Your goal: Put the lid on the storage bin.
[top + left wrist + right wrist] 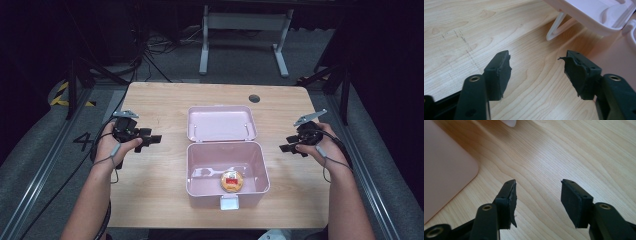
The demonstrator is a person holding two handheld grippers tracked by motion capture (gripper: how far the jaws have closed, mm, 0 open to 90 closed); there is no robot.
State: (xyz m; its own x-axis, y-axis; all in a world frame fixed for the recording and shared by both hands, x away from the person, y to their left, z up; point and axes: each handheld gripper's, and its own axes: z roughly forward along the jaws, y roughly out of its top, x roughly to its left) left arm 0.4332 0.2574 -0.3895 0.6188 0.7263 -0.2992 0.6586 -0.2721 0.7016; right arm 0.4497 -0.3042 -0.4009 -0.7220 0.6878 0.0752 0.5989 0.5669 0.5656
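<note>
Your left gripper (150, 139) and right gripper (289, 147) hover with jaws apart and empty, either side of the open pink box (199, 165). Inside it lies a round orange container (232, 181); its red label is too small to read.

Table: a light wooden table (165, 100) with visible grain is standing on a grey floor (165, 67); a small dark round hole (254, 98) is sitting near its far right corner.
Lying on it: a pale pink plastic box (197, 167) is resting at the middle, toward the near edge, with its hinged lid (221, 123) lying open and flat on the tabletop behind it.
Box latch: a white latch tab (229, 202) is hanging at the box's near wall.
Surface marks: faint pencil-like dashes (461, 40) are showing on the wood in the left gripper view.
</note>
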